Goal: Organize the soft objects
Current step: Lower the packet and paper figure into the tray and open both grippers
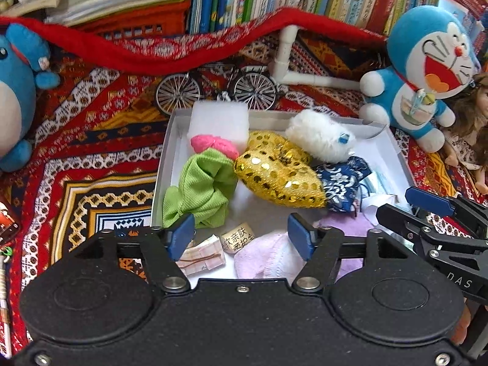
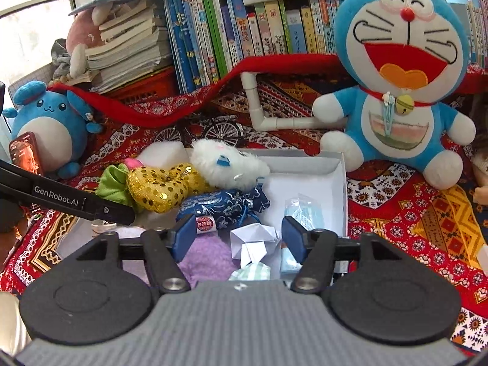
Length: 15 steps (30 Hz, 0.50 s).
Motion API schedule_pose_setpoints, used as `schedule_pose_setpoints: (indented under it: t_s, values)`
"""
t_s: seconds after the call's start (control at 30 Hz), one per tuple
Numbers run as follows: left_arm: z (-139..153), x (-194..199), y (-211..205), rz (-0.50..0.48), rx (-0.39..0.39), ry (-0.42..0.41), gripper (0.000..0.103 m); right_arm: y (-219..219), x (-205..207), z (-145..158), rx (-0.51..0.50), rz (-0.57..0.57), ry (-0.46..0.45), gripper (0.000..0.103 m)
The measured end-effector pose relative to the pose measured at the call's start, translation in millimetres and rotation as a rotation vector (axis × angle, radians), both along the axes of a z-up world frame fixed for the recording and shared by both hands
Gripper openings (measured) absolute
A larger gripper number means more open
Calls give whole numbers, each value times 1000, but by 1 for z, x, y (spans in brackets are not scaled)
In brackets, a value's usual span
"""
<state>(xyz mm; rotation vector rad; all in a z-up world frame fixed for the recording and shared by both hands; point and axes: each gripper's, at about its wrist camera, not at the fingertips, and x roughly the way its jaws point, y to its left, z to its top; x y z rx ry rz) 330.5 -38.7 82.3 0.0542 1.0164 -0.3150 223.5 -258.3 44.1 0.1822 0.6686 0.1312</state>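
Two pairs of tongs hover over the near end of a white cardboard box set on a patterned red cloth; the left tongs and the right tongs both stand open, nothing pressed between their blue pads. No earlier view is supplied, so only the present state is stated.

Progress, judged from the layout: most small soft items already lie inside the box. At the far end, a white foam block, a pink pompom, a green fabric bow, a gold sequinned pouch, a white fluffy toy and a blue patterned drawstring bag. At the near end, a lilac towel, a pale pink cloth, folded white paper and a light blue face mask. The large Doraemon plush and the round blue plush sit outside on the cloth; whether they belong to the task cannot be told.

Clearance: the far right corner of the box is bare. The two tongs are close to one another. A miniature bicycle stands just beyond the far wall
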Motion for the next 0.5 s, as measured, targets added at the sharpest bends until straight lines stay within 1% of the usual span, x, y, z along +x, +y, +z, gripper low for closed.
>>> schedule_pose_setpoints:
  t_s: [0.13, 0.2, 0.47, 0.5]
  values:
    - [13, -12, 1, -6, -13, -33, 73, 0, -9, 9, -6, 4, -27, 80]
    - [21, -20, 2, -10, -13, -62, 74, 0, -14, 15, -5, 5, -43, 84]
    - [52, -56, 7, -30, -36, -175, 78, 0, -37, 37, 3, -9, -105, 90]
    - [56, -62, 7, -31, -42, -194, 80, 0, -40, 41, 1, -9, -116, 92]
